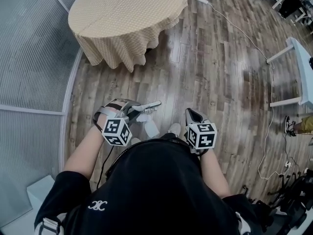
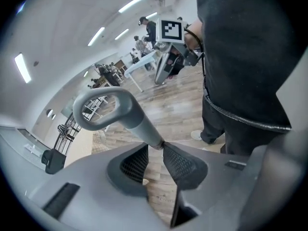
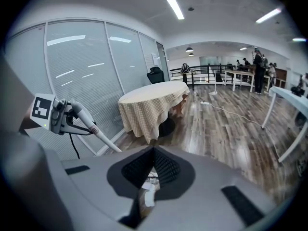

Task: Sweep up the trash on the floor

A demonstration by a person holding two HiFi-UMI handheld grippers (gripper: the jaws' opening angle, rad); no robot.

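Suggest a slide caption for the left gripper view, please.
Left gripper, jaws shut on a grey loop-ended handle, above the brown wood-plank floor.

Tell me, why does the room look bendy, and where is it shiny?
Head view: glare whitens the wood floor beside the round table. Left gripper view: the wide lens curves the ceiling lights and blackens the corners. Right gripper view: the glass wall mirrors ceiling lights; the edges bend too.

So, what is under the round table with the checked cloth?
Only a dark shape shows on the floor beneath the round table, perhaps its base. The checked cloth hangs low and hides the legs and anything else there.
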